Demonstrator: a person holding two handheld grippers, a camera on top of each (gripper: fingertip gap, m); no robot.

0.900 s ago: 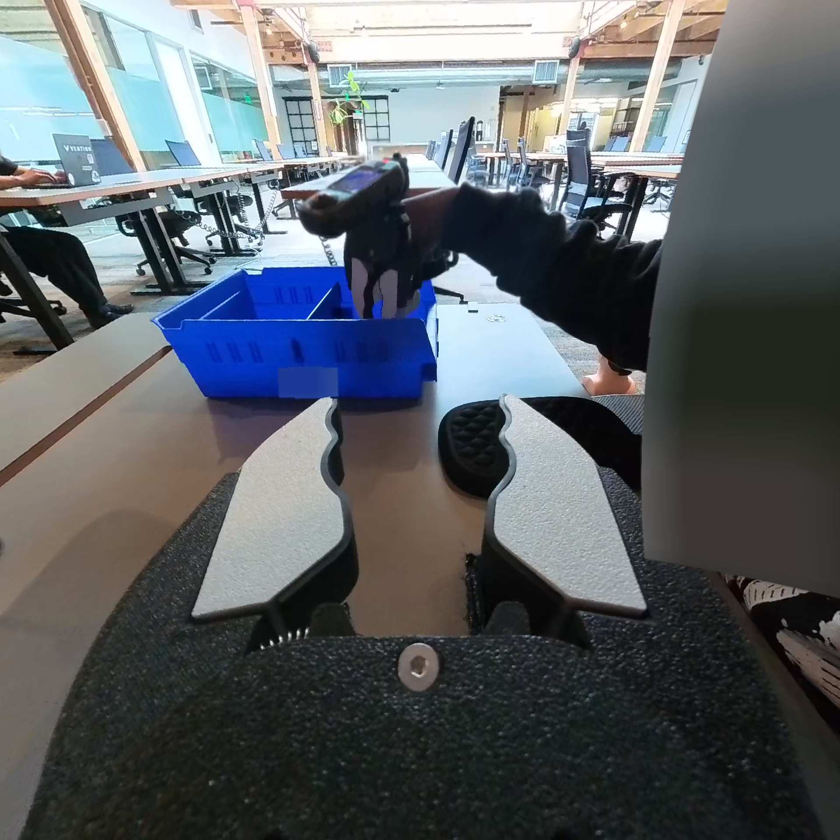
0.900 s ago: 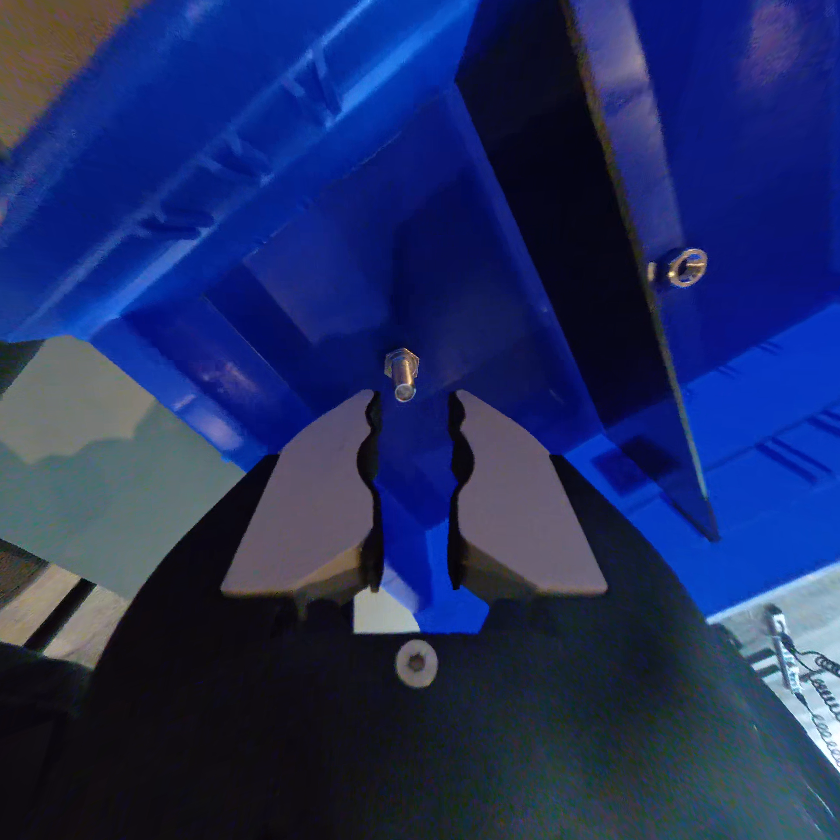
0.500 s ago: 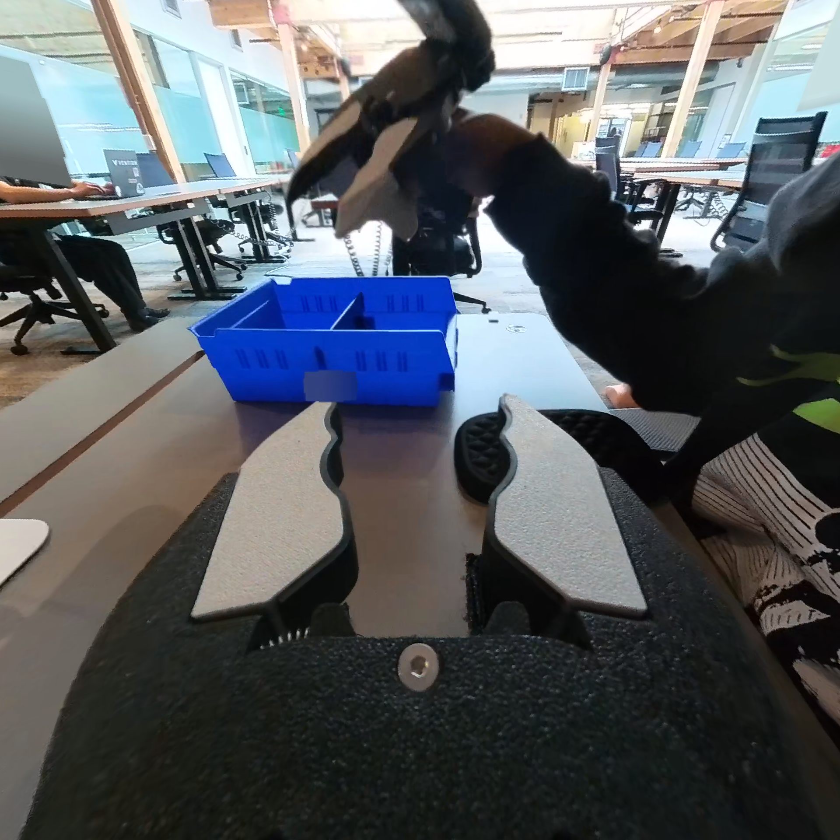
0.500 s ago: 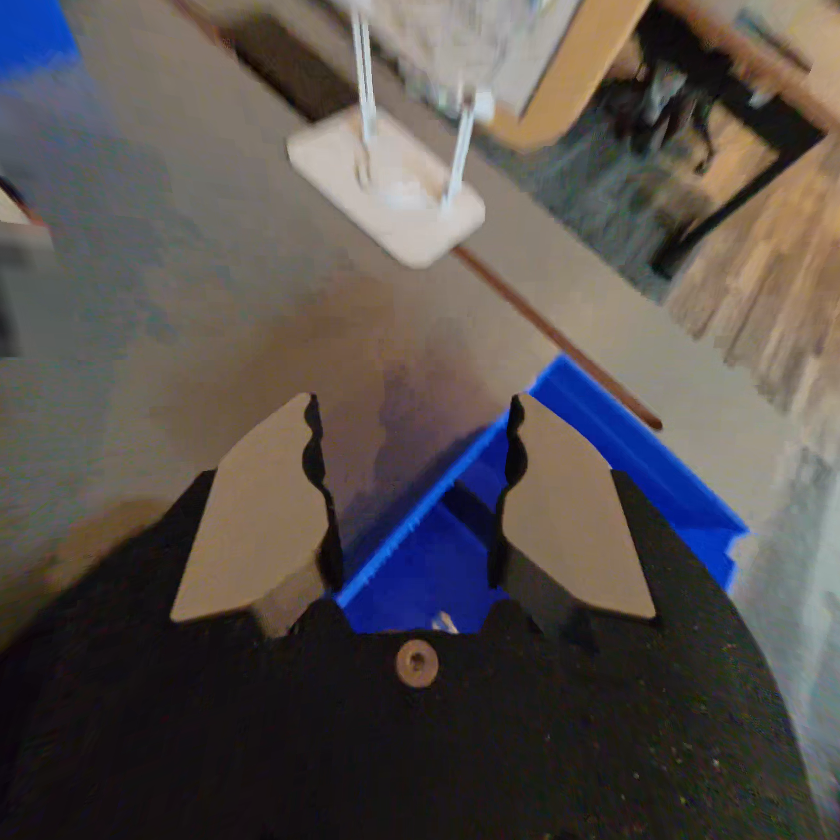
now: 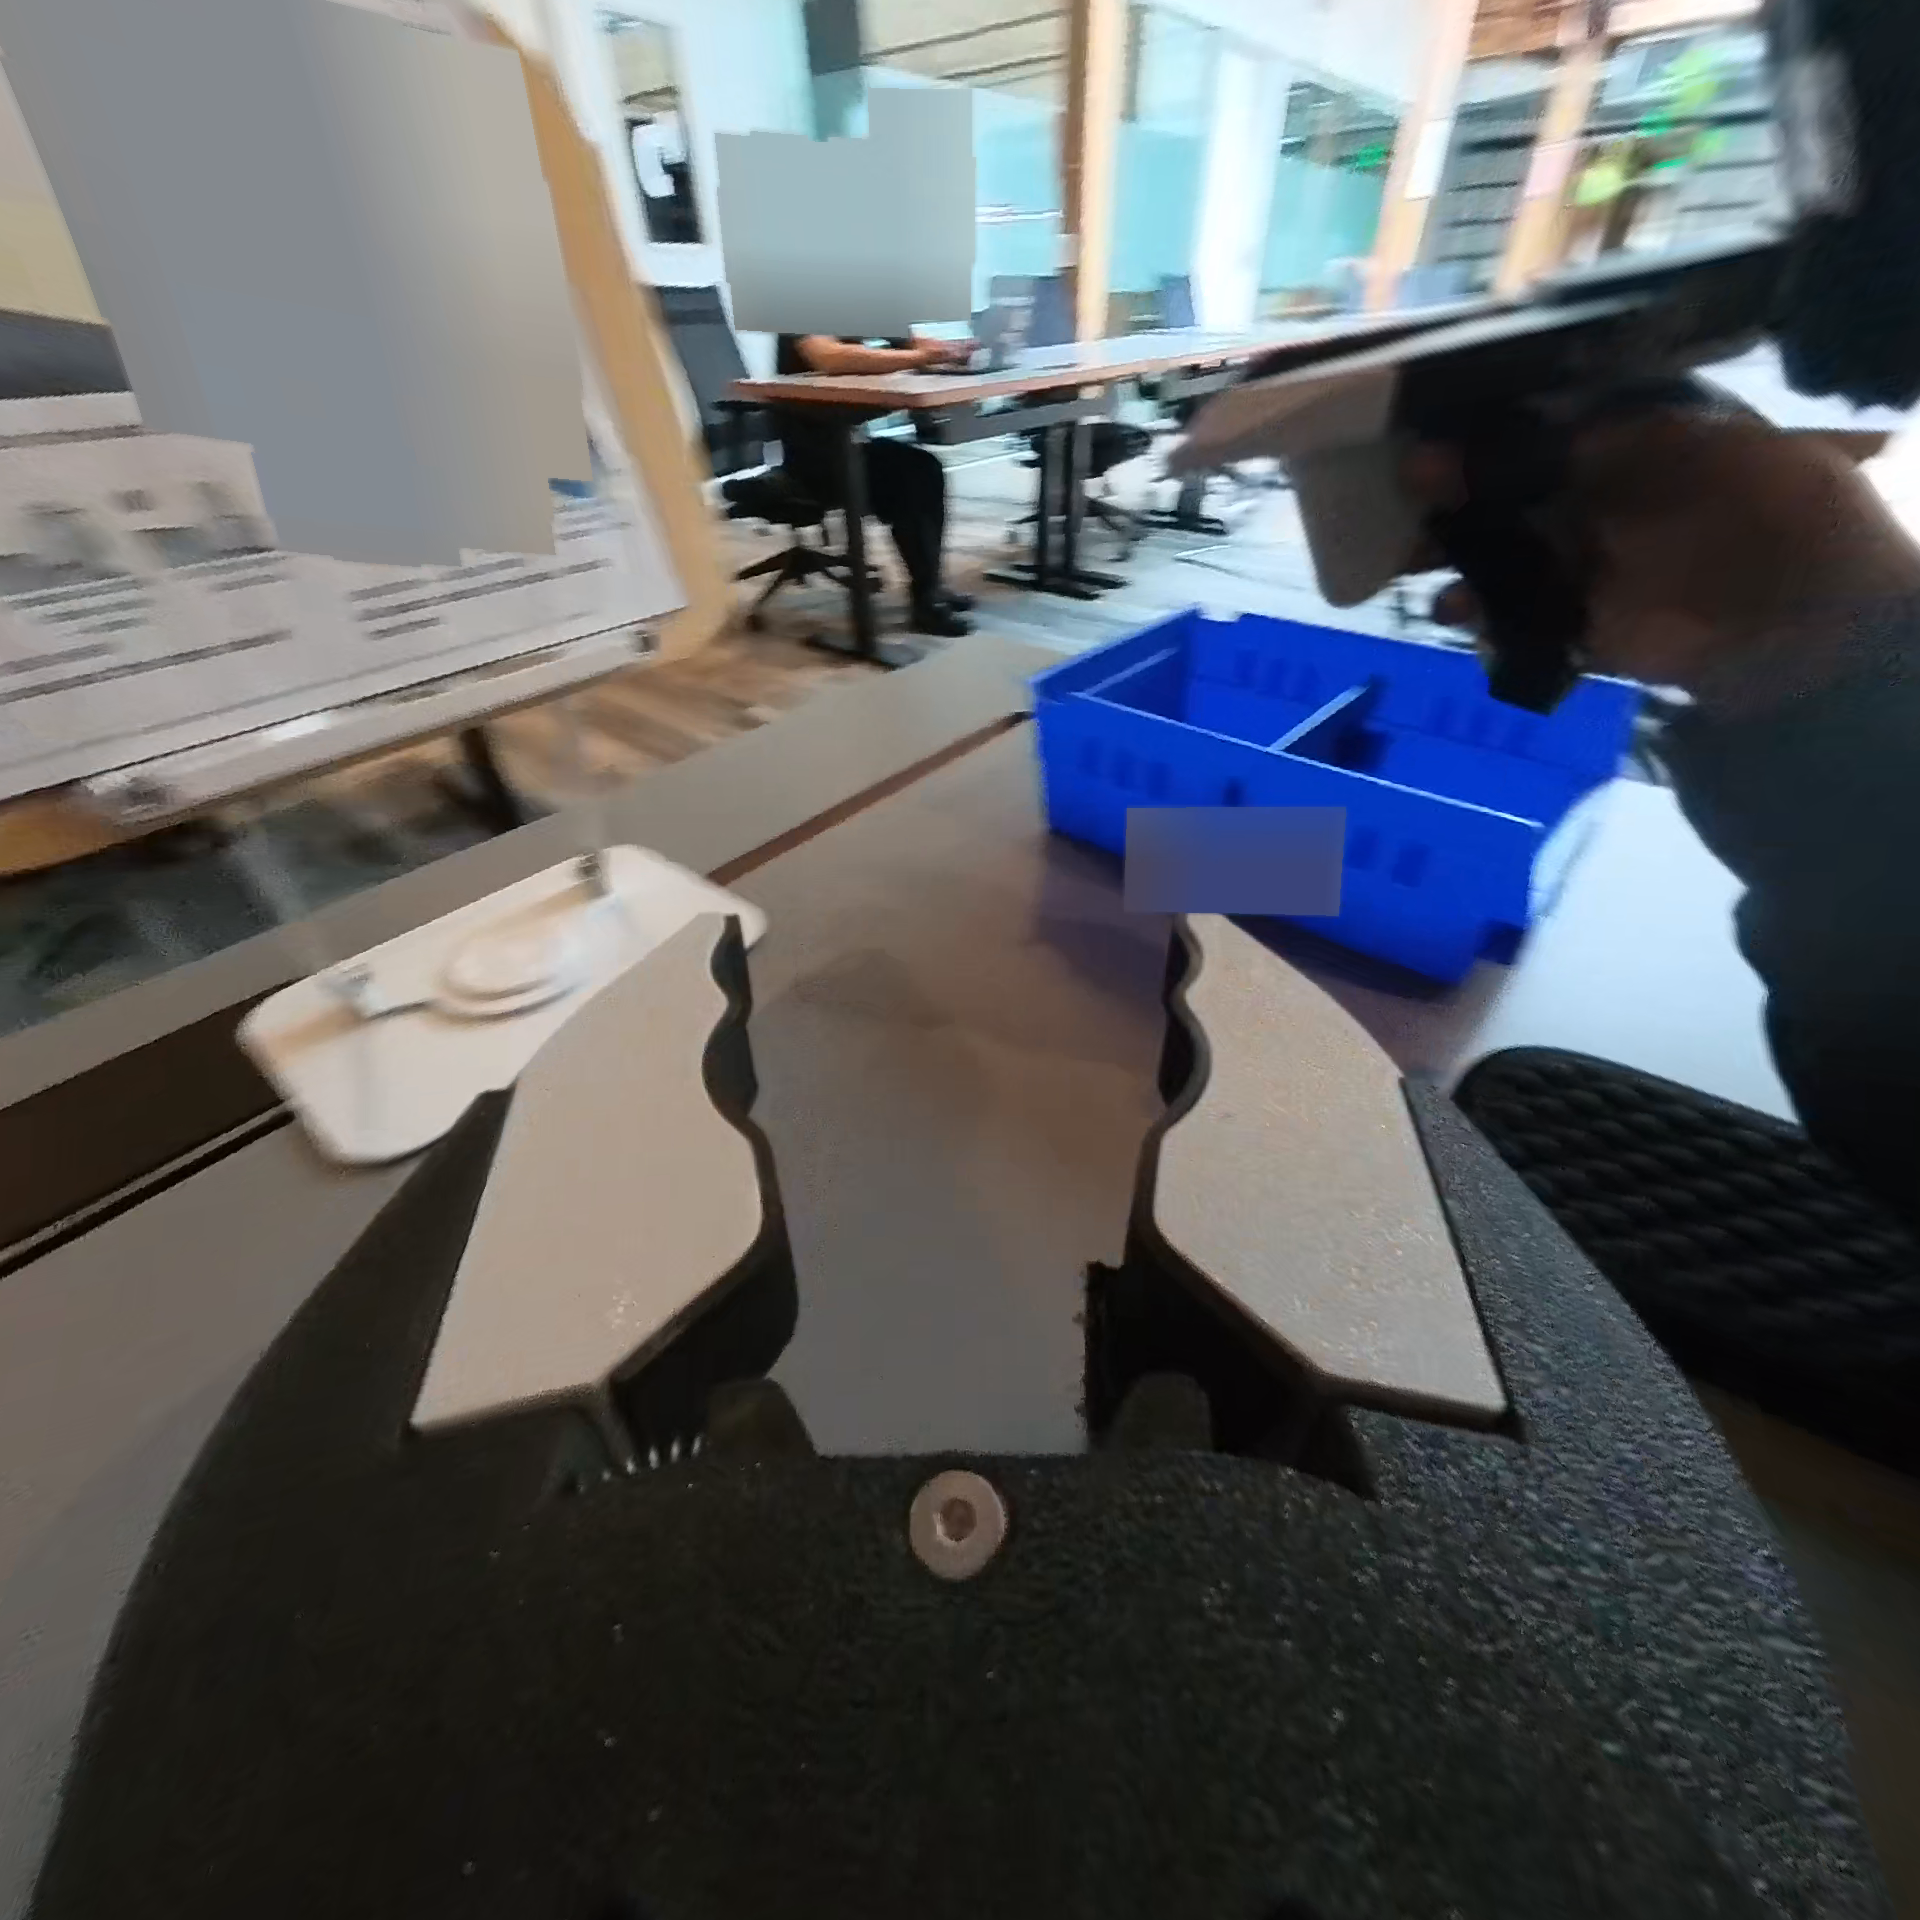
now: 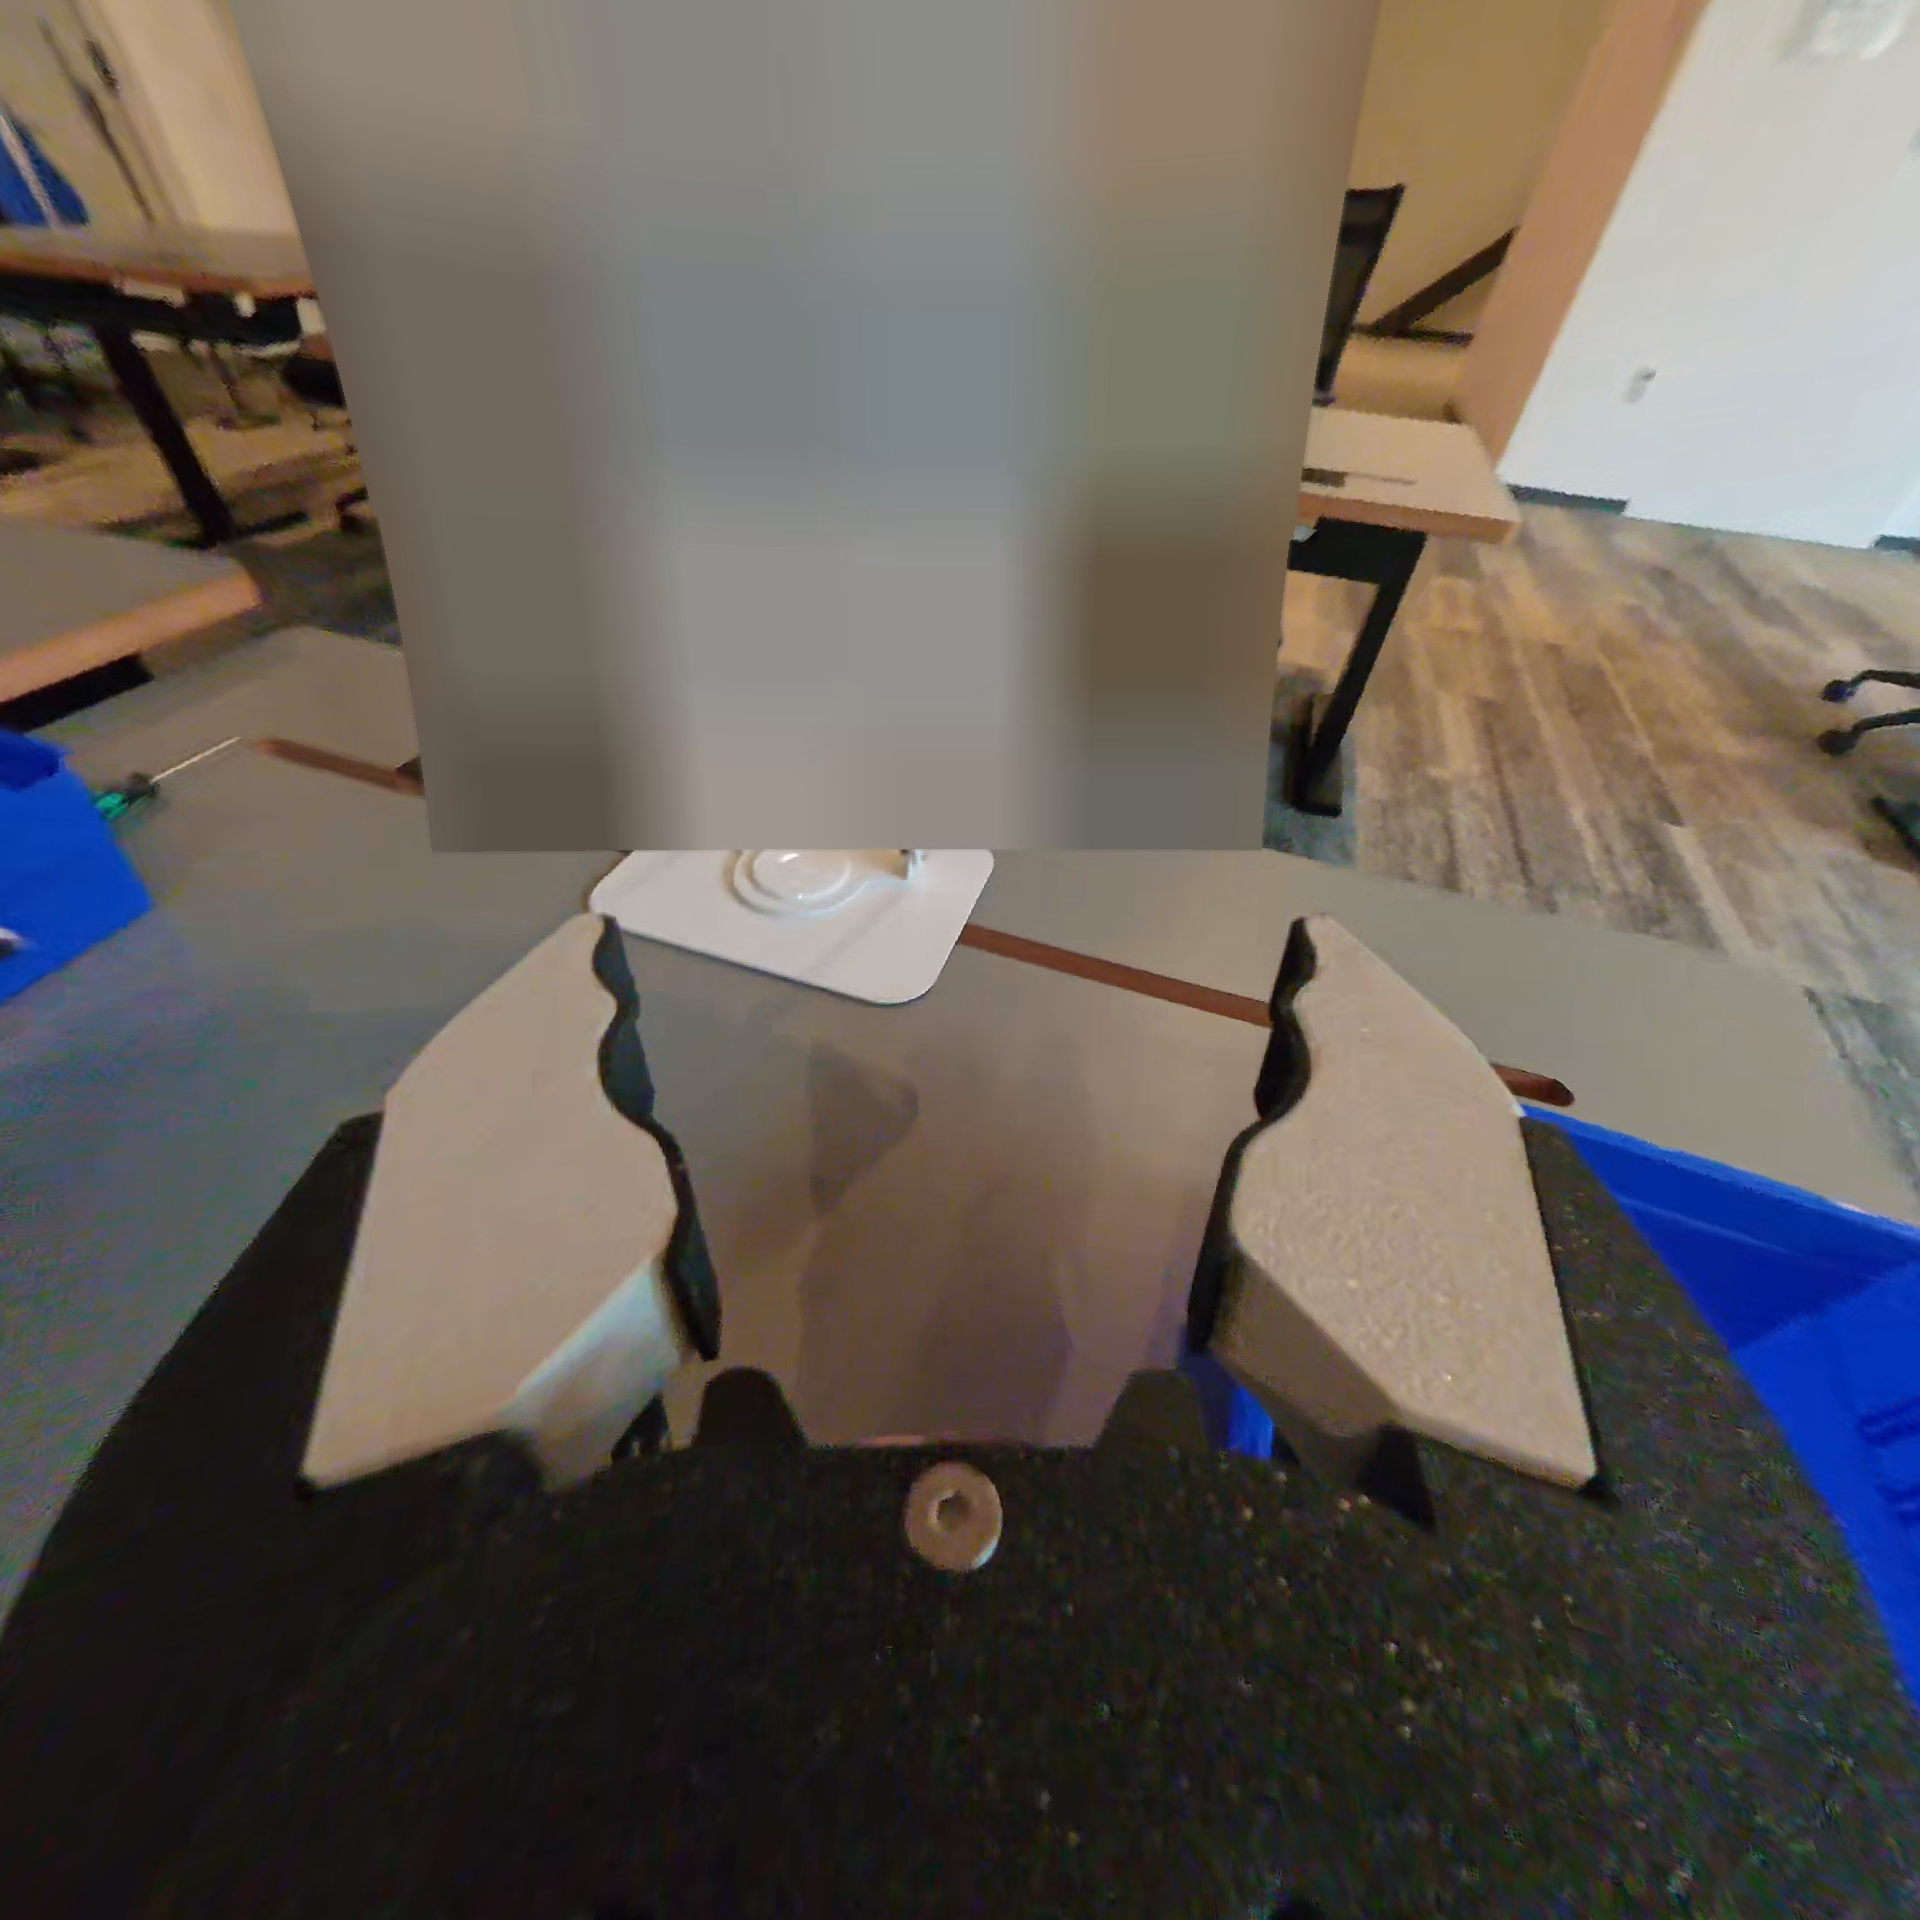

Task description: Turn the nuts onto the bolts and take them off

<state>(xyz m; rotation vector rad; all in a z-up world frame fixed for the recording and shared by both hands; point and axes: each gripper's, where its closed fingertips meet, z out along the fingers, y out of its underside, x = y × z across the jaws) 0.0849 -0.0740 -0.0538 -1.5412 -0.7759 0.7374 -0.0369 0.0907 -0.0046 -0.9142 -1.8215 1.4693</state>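
Note:
No nut or bolt shows in either view. The blue divided bin [image 5: 1299, 769] stands on the grey table [image 5: 935, 1091], ahead and to the right of my left gripper [image 5: 956, 935], which is open, empty and low over the table. My right gripper [image 6: 951, 935] is open wide and empty, above the table beside the bin's corner [image 6: 1714, 1257]. In the left wrist view the right gripper [image 5: 1278, 488] hangs in the air above the bin's right end, held by a hand in a dark sleeve [image 5: 1818, 727].
A white monitor-stand base [image 5: 468, 997] sits on the table to the left, also in the right wrist view [image 6: 810, 925]. A green-handled screwdriver [image 6: 135, 784] and another blue bin [image 6: 52, 862] lie far left. A black mesh object [image 5: 1714, 1195] is at the right. A person sits at a far desk [image 5: 862, 416].
My right gripper rose out of the bin, away from the bolt, opened wide and swung toward the stand base. My left gripper turned left, staying open.

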